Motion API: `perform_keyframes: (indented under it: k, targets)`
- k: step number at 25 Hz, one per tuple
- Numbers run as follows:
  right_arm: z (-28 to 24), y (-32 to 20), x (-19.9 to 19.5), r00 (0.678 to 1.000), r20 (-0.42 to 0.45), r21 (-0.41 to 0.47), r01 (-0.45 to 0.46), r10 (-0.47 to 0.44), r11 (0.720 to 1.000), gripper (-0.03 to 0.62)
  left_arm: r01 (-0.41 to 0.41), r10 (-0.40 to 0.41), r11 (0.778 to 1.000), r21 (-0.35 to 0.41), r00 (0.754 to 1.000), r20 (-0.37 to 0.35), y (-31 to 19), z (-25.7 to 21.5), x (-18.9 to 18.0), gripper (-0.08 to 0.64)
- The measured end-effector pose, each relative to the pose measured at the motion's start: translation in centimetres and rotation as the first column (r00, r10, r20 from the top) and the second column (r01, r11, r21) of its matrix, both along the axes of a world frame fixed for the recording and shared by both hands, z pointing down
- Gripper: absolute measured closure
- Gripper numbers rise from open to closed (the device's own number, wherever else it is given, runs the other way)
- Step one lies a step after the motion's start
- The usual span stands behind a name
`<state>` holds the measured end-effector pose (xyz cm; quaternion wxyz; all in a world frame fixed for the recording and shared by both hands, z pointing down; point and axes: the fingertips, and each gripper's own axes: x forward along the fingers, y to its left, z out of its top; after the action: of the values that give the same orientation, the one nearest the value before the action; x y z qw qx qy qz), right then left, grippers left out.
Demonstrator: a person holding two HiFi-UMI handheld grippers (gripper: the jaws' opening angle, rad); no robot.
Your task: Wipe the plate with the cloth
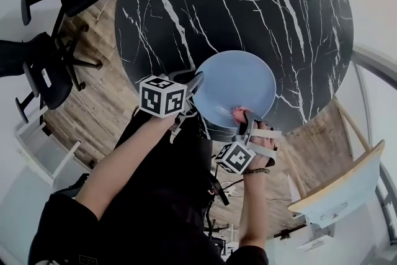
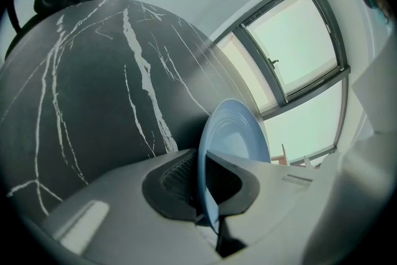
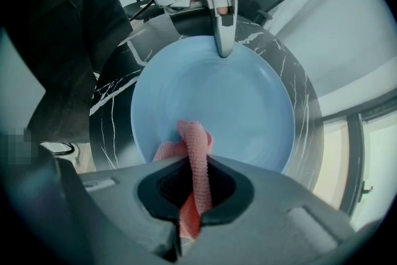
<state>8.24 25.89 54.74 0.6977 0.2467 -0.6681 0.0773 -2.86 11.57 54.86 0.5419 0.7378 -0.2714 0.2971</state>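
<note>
A pale blue plate (image 1: 236, 87) is held tilted above the near edge of the black marble table (image 1: 248, 3). My left gripper (image 1: 197, 80) is shut on the plate's left rim; in the left gripper view the plate (image 2: 232, 146) stands edge-on between the jaws of that gripper (image 2: 203, 195). My right gripper (image 1: 245, 124) is shut on a pink cloth (image 1: 239, 113) at the plate's near rim. In the right gripper view the cloth (image 3: 192, 158) hangs out of this gripper (image 3: 189, 208) and presses on the plate's lower face (image 3: 236, 102). The left gripper (image 3: 222, 46) pinches the far rim there.
The round table fills the upper middle of the head view. Black office chairs (image 1: 43, 65) stand on the wooden floor at the left. A pale wooden chair (image 1: 341, 189) stands at the lower right. Windows (image 2: 298, 40) lie beyond the table.
</note>
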Motion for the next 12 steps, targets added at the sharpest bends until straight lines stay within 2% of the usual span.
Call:
perform_keyframes:
  k: [6,12]
  targets:
    - [0.1,0.6,-1.8,0.999,0.031,-0.049,0.017,-0.015,0.999,0.584,0.013,-0.013,1.000,-0.008,1.000,-0.006,0.0,0.0,0.0,0.538]
    - [0.1,0.9,-3.8,0.994,0.105,-0.096,0.004,0.007,0.995,0.584,0.013,-0.014,1.000,-0.016,1.000,-0.008,0.0,0.0,0.0,0.538]
